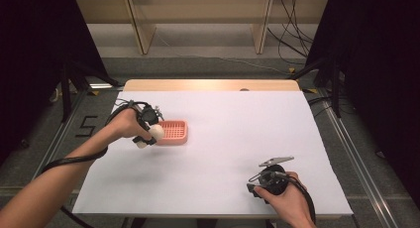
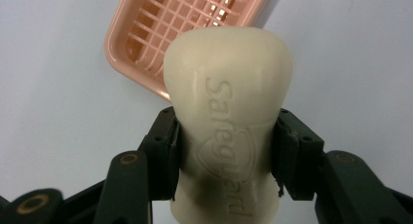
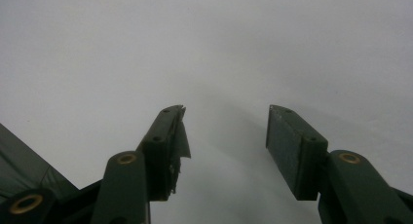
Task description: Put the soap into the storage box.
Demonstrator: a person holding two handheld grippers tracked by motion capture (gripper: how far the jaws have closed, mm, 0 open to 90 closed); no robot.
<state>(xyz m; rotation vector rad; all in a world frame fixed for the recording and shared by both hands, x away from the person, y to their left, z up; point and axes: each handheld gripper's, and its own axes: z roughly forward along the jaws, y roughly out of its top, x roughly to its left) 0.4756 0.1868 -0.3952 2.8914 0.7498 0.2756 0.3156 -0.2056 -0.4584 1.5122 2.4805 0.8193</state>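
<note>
Soap bar: a cream-coloured Safeguard soap bar [image 2: 228, 117] sat clamped in your left gripper [image 2: 226, 156], the embossed brand name running along its face in the left gripper view. In the high view the soap bar [image 1: 154, 133] hung just at the left edge of the soap dish, above the table rather than inside the dish.
Left gripper: your left gripper [image 1: 147, 130] held the bar across its narrower waist, one black pad pressed to each side; the rounded upper end stood clear of the jaws.
Soap dish: a pink plastic soap dish [image 1: 173, 132] with a gridded bottom lay flat on the sheet, left of the middle. In the left gripper view the soap dish [image 2: 146, 34] showed behind and beyond the bar, partly covered by it; you could not tell from that view whether bar and dish touched.
Right gripper: your right gripper [image 1: 267, 181] rested low at the near right of the table, well apart from the dish. In the right gripper view its jaws [image 3: 226, 136] stood wide with nothing between them, the bare sheet beneath.
Table cover: a white sheet [image 1: 237, 139] covered the table top, with a strip of pale wood [image 1: 208, 85] showing at the far edge.
Hands: your left hand [image 1: 126, 125] wrapped the left gripper's body; your right hand [image 1: 287, 200] gripped the other from the near side.
</note>
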